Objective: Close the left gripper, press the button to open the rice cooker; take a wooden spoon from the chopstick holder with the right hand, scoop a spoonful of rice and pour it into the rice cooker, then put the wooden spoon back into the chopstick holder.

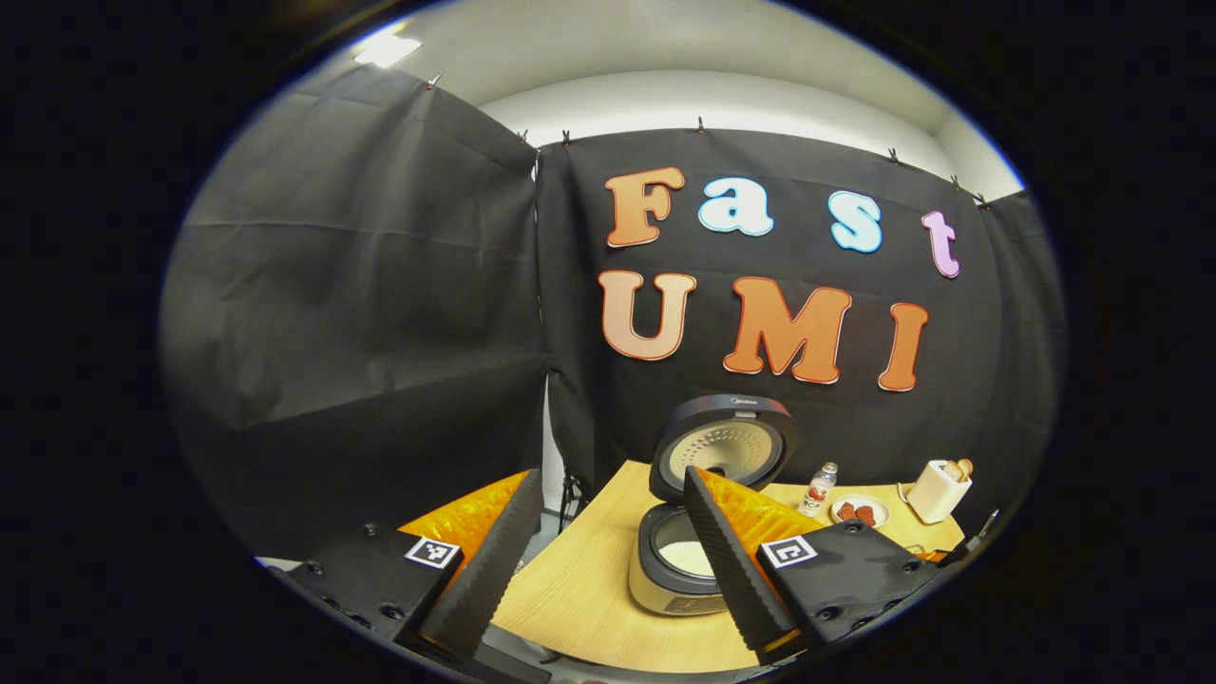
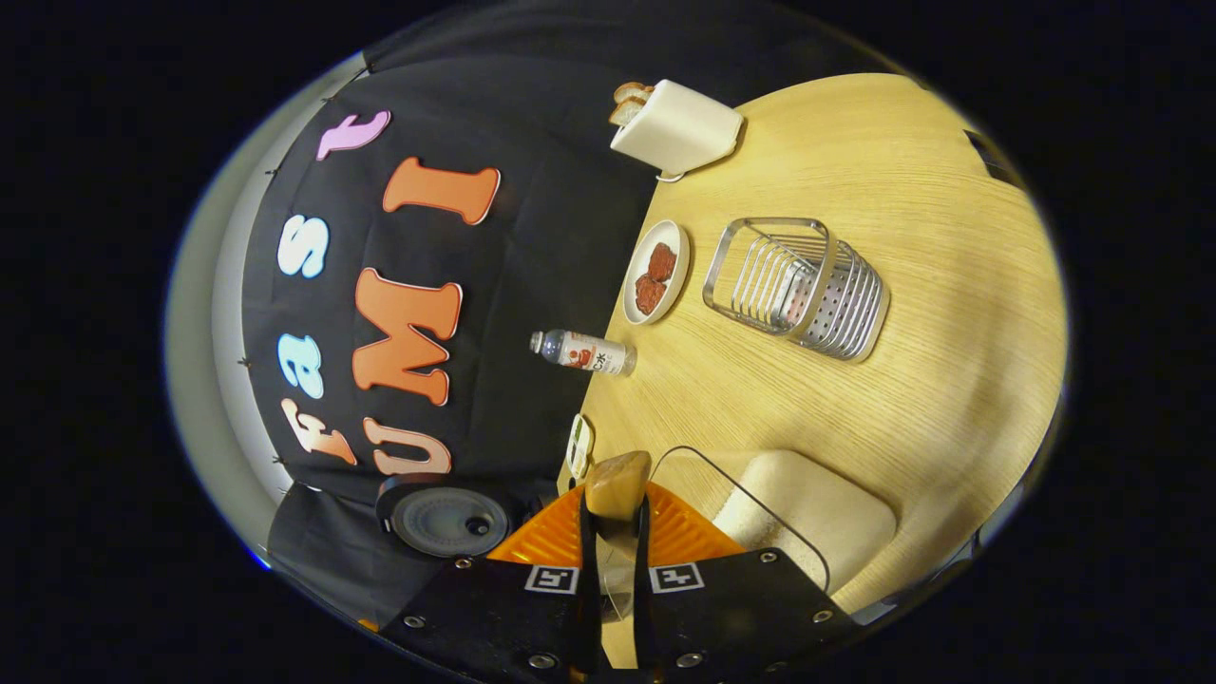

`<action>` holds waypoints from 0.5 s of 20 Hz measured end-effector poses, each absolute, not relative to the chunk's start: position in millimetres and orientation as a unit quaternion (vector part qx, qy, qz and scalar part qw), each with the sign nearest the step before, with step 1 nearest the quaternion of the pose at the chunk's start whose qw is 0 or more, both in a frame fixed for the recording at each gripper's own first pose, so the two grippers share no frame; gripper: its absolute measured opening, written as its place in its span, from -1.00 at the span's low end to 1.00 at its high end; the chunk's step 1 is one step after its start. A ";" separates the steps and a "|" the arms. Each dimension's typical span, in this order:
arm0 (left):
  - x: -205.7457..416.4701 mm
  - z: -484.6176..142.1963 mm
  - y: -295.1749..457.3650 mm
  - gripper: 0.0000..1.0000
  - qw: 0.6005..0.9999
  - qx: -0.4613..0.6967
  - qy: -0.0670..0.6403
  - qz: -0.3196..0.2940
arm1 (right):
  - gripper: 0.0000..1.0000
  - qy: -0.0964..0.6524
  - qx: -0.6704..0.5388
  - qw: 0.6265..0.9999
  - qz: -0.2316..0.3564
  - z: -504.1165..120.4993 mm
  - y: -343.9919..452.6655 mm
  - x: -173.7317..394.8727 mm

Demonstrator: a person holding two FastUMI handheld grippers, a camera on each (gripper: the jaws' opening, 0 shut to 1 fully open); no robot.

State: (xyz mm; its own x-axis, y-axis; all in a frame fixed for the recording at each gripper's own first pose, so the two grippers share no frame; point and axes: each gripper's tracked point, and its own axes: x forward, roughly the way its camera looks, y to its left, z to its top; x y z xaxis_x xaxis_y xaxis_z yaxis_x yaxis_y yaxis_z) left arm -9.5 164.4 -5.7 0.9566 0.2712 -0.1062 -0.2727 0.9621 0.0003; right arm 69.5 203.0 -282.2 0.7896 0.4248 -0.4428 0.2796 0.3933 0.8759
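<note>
Between the right gripper's (image 2: 616,518) closed jaws sits the light wooden spoon (image 2: 617,483); left gripper (image 1: 608,532) gapes empty.

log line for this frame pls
rice cooker: lid open | left gripper: open, empty | right gripper: shut on wooden spoon | chopstick holder: empty

Small brand mark on the rice cooker (image 1: 712,494) lid rim, too small to read, bottle (image 2: 584,352) label print, illegible, square coded tags on gripper bodies, no words
</note>
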 end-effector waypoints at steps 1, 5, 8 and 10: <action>-9.3 -4.9 160.4 0.96 0.990 -0.006 0.051 0.133 | -0.75 0.317 0.559 0.765 0.043 -277.6 198.1 69.7; -7.8 -2.1 151.9 0.99 0.992 0.009 0.046 0.121 | -0.75 0.306 0.579 0.755 0.028 -263.7 182.5 70.5; -9.2 1.9 145.1 0.98 0.993 0.017 0.037 0.113 | -0.75 0.300 0.587 0.752 0.026 -252.3 176.3 69.9; -9.2 5.4 141.8 0.96 0.994 0.018 0.031 0.106 | -0.75 0.295 0.600 0.743 0.025 -241.2 174.8 70.8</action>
